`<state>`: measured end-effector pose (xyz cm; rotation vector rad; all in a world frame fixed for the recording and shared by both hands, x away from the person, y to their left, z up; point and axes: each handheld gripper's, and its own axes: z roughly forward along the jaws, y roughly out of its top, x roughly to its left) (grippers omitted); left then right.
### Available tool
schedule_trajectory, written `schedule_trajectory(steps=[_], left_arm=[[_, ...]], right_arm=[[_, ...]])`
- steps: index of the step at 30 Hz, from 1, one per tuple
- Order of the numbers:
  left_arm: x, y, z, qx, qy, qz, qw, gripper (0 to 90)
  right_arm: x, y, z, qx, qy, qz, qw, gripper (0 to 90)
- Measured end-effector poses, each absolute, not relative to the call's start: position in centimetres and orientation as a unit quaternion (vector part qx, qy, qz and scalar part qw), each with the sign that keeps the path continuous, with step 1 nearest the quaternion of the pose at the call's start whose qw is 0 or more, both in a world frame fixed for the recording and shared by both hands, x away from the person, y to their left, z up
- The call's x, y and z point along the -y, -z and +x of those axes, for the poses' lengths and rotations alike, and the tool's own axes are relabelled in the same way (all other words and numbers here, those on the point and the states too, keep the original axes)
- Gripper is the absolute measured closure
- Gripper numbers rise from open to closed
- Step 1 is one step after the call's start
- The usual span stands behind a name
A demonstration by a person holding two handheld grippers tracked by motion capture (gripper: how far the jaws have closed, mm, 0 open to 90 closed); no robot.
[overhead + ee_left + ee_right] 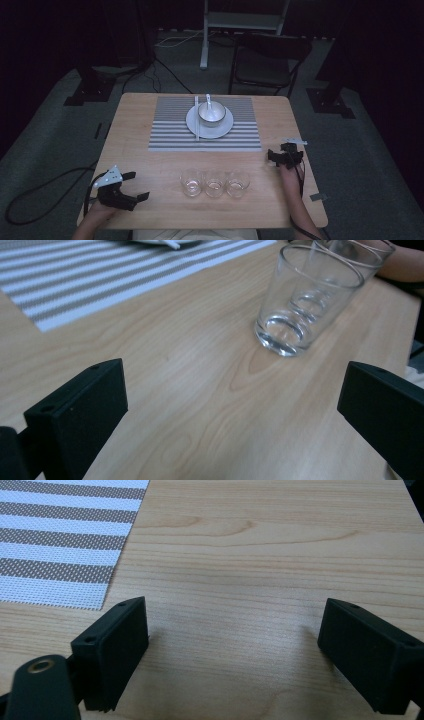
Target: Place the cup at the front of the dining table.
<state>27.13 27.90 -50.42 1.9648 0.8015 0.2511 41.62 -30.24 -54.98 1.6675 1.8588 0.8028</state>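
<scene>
Three clear empty glasses stand in a row near the table's front edge: the left glass (pixel 191 182), the middle glass (pixel 214 183) and the right glass (pixel 238 183). My left gripper (pixel 139 186) lies at the front left corner, open, its jaws facing the glasses and holding nothing. In the left gripper view the nearest glass (pixel 305 300) stands ahead and to the right of the wide-apart jaws (pixel 232 390). My right gripper (pixel 283 151) rests at the table's right side, open over bare wood (pixel 232 625). A striped placemat (pixel 170 131) carries a white plate (pixel 192 125) with a metal bowl (pixel 211 114).
Chopsticks (pixel 197 117) lie on the plate's left and a spoon (pixel 208 100) leans in the bowl. The placemat's corner (pixel 60 545) shows left of the right gripper. A folding chair (pixel 267 60) stands behind the wooden table (pixel 135 150). Cables trail on the floor at the left.
</scene>
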Motion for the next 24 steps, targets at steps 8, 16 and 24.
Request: schedule_trajectory(steps=[8, 16, 24], left_arm=[[-25.5, 49.5, 28.2, -0.296, -0.097, 0.815, 0.488, 0.2], [-23.9, 48.6, 29.0, -0.276, -0.095, 0.818, 0.495, 0.2], [-21.4, 47.9, 30.0, -0.249, -0.081, 0.834, 0.485, 0.2]], right_arm=[[30.2, 55.0, 41.6, -0.685, -0.296, 0.614, 0.257, 12.0], [30.2, 55.0, 41.6, -0.685, -0.296, 0.614, 0.256, 12.0], [30.3, 55.0, 41.7, -0.685, -0.296, 0.614, 0.256, 12.0]])
